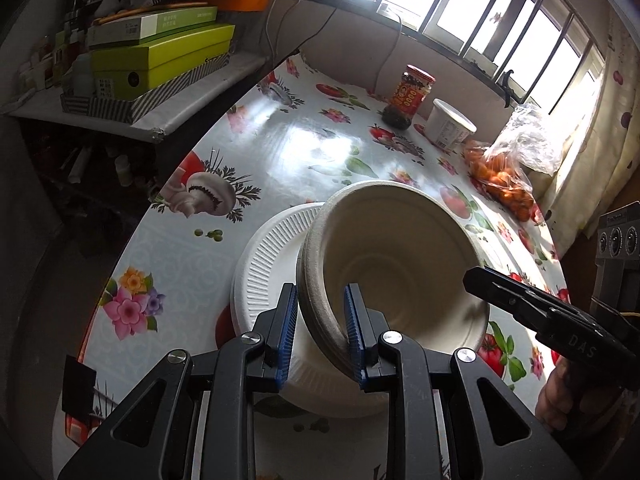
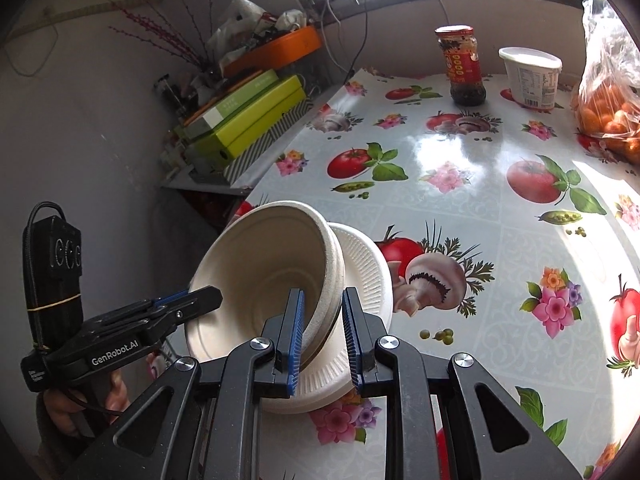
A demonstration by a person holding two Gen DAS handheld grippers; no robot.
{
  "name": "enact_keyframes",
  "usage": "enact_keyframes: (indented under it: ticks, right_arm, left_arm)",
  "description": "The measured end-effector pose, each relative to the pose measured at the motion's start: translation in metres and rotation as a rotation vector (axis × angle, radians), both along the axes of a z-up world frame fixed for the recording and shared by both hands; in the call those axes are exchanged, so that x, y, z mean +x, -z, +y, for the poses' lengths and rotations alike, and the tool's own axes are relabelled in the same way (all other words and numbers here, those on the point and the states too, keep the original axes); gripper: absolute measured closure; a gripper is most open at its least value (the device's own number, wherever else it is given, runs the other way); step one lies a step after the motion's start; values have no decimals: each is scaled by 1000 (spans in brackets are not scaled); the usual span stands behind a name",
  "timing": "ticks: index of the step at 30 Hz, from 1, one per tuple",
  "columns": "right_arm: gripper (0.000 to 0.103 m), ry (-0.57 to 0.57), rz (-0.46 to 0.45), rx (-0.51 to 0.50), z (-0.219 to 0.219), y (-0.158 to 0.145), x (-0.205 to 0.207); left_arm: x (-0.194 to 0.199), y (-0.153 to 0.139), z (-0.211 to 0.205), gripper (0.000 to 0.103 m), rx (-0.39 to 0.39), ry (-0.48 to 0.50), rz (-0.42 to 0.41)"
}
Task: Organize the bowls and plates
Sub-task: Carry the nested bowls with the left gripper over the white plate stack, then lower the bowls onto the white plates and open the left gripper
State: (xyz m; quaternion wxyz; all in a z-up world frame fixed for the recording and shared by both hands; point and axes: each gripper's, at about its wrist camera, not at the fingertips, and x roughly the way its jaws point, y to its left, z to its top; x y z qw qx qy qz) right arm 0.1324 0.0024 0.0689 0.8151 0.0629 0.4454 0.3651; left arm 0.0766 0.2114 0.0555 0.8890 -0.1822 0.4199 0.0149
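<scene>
Pulp-white bowls (image 1: 400, 264), nested and tilted, hang over the ribbed plates (image 1: 268, 264) near the table's (image 1: 304, 152) near-left edge. Left gripper (image 1: 322, 334) and right gripper (image 2: 322, 340) each clamp opposite rims. Bowls look gathered; setting them down level remains, I judge.

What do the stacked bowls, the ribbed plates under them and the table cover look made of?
Bowls: likely moulded paper pulp, going by the matte off-white, slightly grainy rims.
Ribbed plates: probably the same pulp or foam; whiter, matte, with pressed ridges.
Table cover: looks like glossy printed vinyl or oilcloth, since window glare reflects off it.
</scene>
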Motion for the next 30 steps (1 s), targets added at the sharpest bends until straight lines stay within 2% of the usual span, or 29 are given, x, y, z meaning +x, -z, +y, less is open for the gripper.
enact_keyframes:
  ticks: [26, 30]
  right_arm:
    - [81, 8, 17, -9, 5, 6, 9]
    - [72, 12, 6, -12, 4, 4, 8]
  left_arm:
    - [6, 6, 1, 78, 10, -2, 3]
    - [5, 5, -2, 74, 23, 1, 7]
